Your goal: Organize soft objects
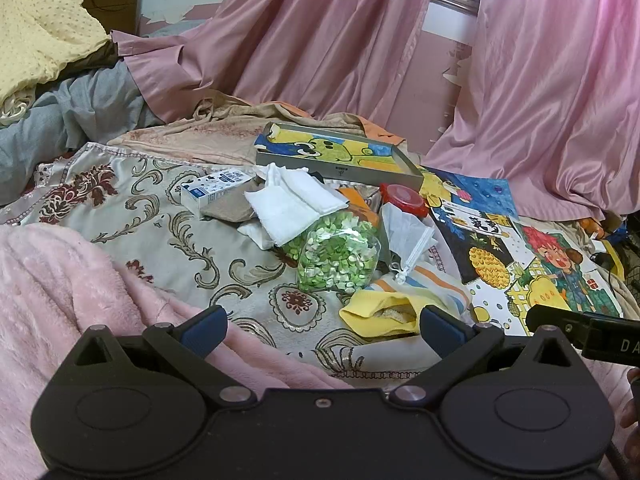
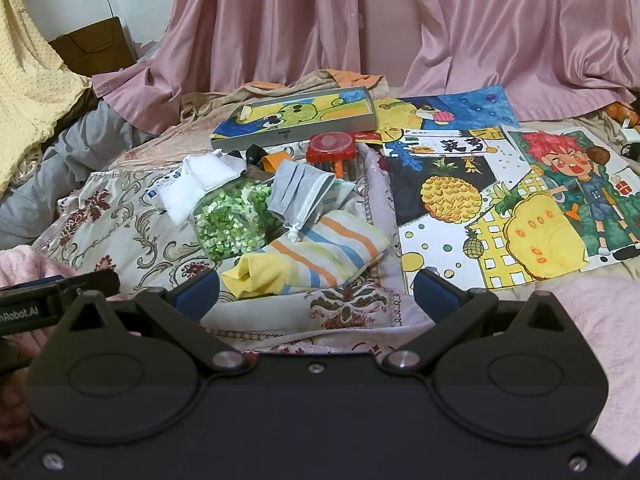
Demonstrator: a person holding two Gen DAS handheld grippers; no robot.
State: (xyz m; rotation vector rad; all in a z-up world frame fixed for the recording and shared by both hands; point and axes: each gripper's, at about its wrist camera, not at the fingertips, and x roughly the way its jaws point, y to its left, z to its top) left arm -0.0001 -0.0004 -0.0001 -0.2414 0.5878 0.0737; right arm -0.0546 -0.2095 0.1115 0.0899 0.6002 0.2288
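Note:
A pile of soft things lies on the patterned bedspread [image 1: 160, 216]: a yellow and striped cloth [image 1: 400, 304] [image 2: 316, 258], a white folded towel [image 1: 292, 208] [image 2: 200, 184], a grey face mask [image 2: 300, 192] and a clear bag of green pieces [image 1: 340, 256] [image 2: 232, 220]. My left gripper [image 1: 322, 330] is open and empty, just short of the striped cloth. My right gripper [image 2: 316, 294] is open and empty, just in front of the same cloth.
A red-lidded jar [image 2: 331, 152], a flat box with a drawing [image 2: 296, 118], a small white carton [image 1: 212, 190] and coloured drawings [image 2: 500, 208] lie around the pile. Pink fleece blanket [image 1: 60, 300] is at the near left, pink curtains [image 2: 520, 32] behind.

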